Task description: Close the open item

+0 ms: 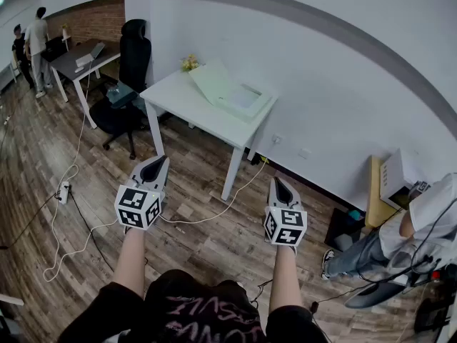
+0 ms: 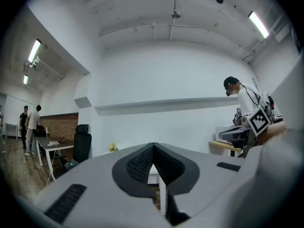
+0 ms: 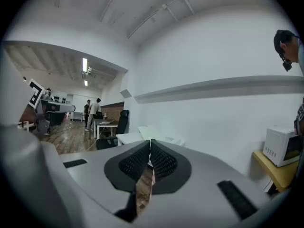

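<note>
A pale green case (image 1: 232,91) lies on the white table (image 1: 175,100) by the wall, with its lid raised and leaning back; the case (image 3: 153,132) also peeks over the jaws in the right gripper view. Both grippers hang over the wooden floor, well short of the table. My left gripper (image 1: 158,161) is shut with nothing in it, tips pointing towards the table's front leg. My right gripper (image 1: 277,183) is shut and empty too, to the right of the table. In each gripper view the ribbed pads meet: left gripper (image 2: 153,148), right gripper (image 3: 150,144).
A black office chair (image 1: 128,70) stands left of the table, with a small yellow flower bunch (image 1: 189,63) at the table's back corner. White cables and a power strip (image 1: 63,191) trail over the floor. A person (image 1: 418,227) sits at right near a microwave (image 1: 398,179). Two people stand far left.
</note>
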